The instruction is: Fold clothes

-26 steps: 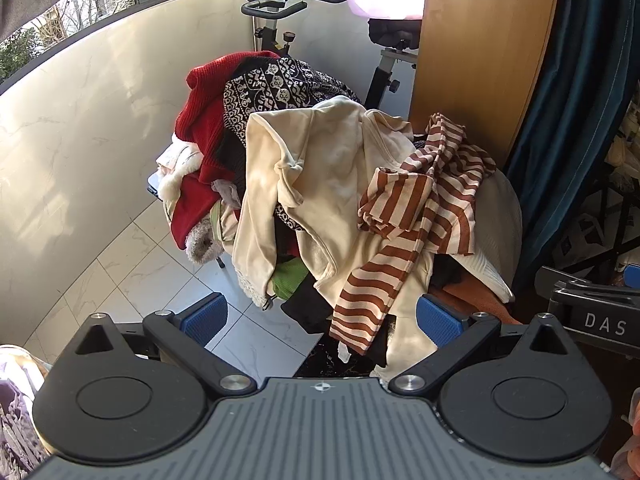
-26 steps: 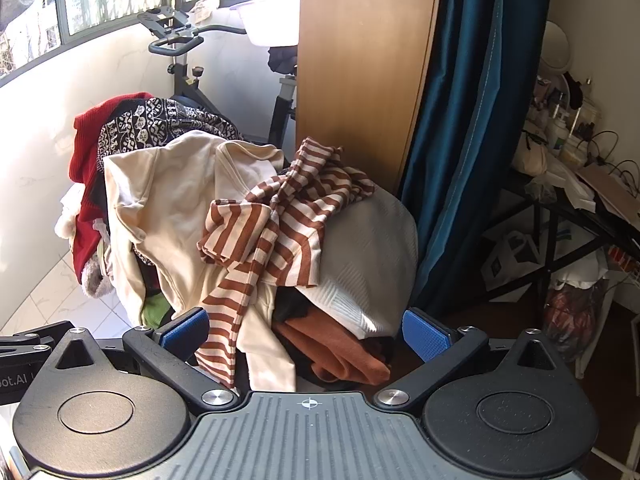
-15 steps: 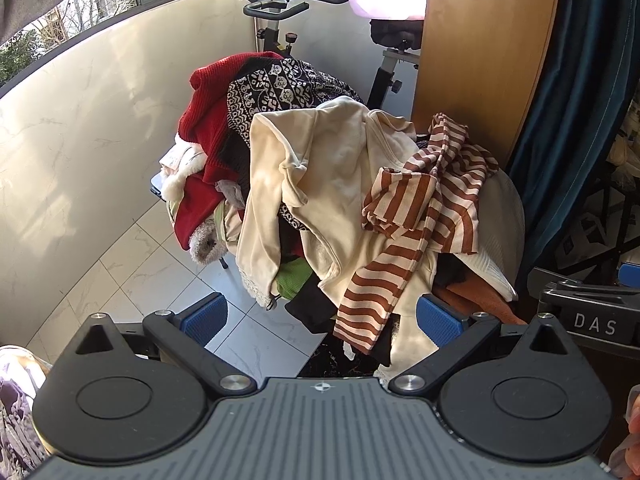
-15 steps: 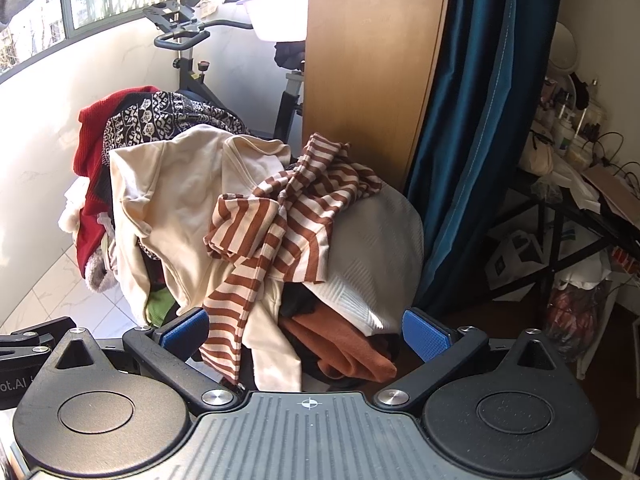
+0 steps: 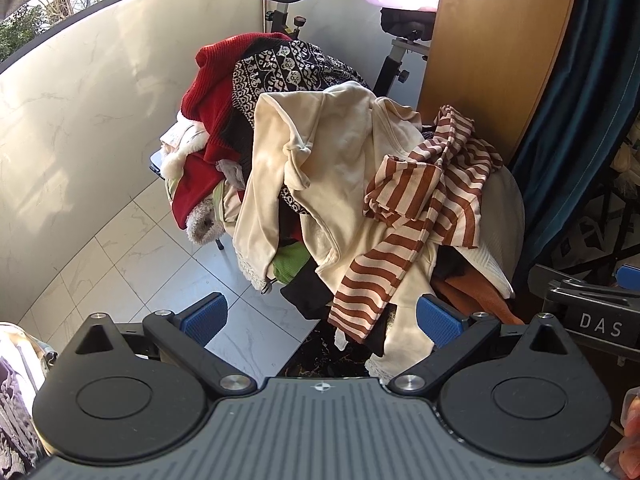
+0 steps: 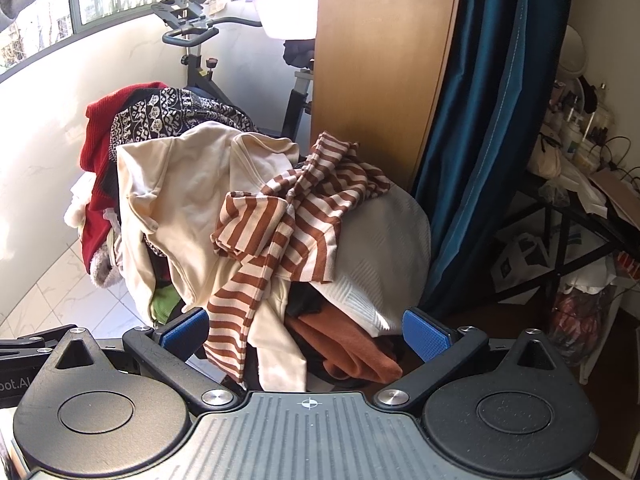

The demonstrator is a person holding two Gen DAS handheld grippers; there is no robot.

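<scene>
A tall heap of clothes fills the middle of both views. On top lie a cream top (image 5: 332, 152) (image 6: 188, 184) and a brown-and-cream striped shirt (image 5: 424, 208) (image 6: 288, 224). Behind them sit a red sweater (image 5: 212, 92) (image 6: 96, 128) and a black-and-white patterned knit (image 5: 280, 64) (image 6: 160, 116). A white garment (image 6: 384, 240) and a rust one (image 6: 344, 340) lie at the right. My left gripper (image 5: 320, 316) is open, short of the heap, nothing between its blue pads. My right gripper (image 6: 306, 328) is open too, its pads either side of the hanging striped sleeve, apart from it.
An exercise bike (image 6: 192, 36) stands behind the heap by a curved pale wall (image 5: 72, 120). A wooden panel (image 6: 380, 60) and blue curtain (image 6: 480, 120) rise at the right. A cluttered black table (image 6: 580, 200) is far right. White floor tiles (image 5: 132, 264) lie left.
Both grippers have drifted slightly toward the heap, which sits a little lower and larger in each view. Both stay open and the clothes have not moved.
</scene>
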